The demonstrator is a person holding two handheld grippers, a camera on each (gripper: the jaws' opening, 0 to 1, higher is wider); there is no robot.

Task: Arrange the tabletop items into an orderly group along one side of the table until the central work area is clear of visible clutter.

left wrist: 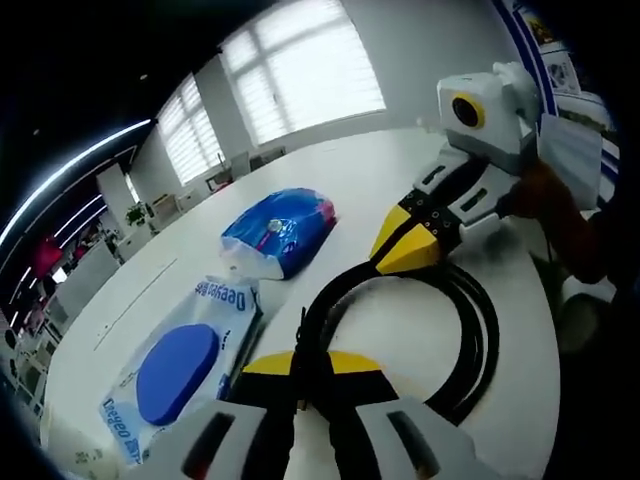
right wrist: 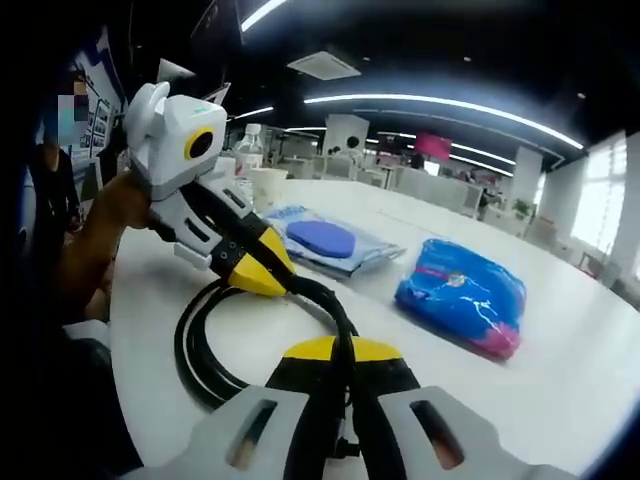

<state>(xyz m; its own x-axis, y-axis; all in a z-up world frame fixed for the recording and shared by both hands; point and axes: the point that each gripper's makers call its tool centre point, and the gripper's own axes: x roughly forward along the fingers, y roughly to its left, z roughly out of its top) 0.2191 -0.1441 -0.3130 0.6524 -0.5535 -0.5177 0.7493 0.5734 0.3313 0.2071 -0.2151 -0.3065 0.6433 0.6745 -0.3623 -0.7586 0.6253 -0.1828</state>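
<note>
A black coiled cable (left wrist: 486,330) lies on the white table (left wrist: 350,170), held at two spots. At the bottom of the left gripper view my left gripper (left wrist: 312,362) is shut on one strand; my right gripper (left wrist: 408,248) enters from the right and is shut on the far side of the coil. In the right gripper view the right gripper (right wrist: 343,350) clamps the cable (right wrist: 195,350) low in the frame, and the left gripper (right wrist: 258,272) bites it from the left. Beyond the cable lie a glossy blue packet (left wrist: 280,230) (right wrist: 465,295) and a flat wipes pack with a blue lid (left wrist: 185,370) (right wrist: 325,240).
A clear bottle (right wrist: 250,148) and a white cup (right wrist: 268,186) stand near the table's far end in the right gripper view. A person's hand and sleeve (right wrist: 95,240) hold the left gripper by the table edge. Office desks and windows lie beyond.
</note>
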